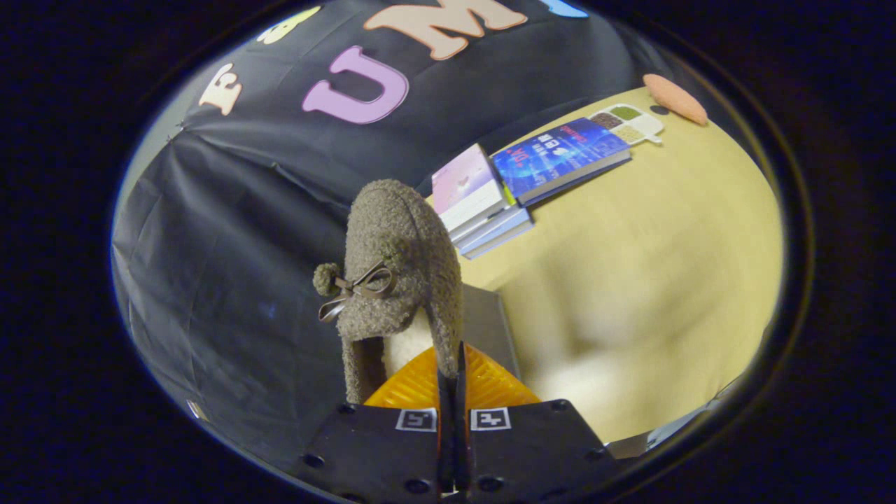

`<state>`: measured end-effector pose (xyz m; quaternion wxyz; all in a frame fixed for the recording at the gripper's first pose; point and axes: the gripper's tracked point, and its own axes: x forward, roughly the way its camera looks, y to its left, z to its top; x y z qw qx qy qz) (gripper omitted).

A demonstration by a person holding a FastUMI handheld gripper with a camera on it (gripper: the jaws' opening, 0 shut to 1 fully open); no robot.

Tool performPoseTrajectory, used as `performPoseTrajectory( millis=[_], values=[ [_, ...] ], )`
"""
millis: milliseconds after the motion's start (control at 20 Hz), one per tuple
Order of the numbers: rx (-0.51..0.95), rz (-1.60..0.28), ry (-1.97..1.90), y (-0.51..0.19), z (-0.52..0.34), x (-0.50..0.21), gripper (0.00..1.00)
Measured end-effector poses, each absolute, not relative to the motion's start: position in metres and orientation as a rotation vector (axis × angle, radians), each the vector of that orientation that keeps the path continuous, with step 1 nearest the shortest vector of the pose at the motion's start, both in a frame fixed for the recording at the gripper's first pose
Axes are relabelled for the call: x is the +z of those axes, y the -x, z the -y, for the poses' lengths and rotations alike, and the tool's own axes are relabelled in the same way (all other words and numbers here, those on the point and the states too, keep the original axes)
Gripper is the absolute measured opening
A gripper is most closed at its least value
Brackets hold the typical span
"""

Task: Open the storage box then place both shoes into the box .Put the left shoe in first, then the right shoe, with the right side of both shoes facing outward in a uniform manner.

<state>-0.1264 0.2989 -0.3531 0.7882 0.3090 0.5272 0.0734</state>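
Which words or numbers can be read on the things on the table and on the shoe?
On the blue book: cover print too blurred to read.
On the pink book: nothing legible.
On the shoe, pinched between the shut fingers: no text.

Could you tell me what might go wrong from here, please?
1. The claw pinches only the thin rim of the shoe, so the shoe could slip out or swing.
2. The raised shoe hides what lies ahead of the claw, so it could bump the books on the table.
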Motion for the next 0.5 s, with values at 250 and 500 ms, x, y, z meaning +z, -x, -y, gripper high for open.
performPoseTrajectory(
  millis=[250,500],
  values=[
    [0.199,-1.191,-0.637,0.138,-0.347,-0.368,0.04],
    [0.167,-1.252,-0.574,0.157,-0.363,-0.392,0.04]
  ],
)
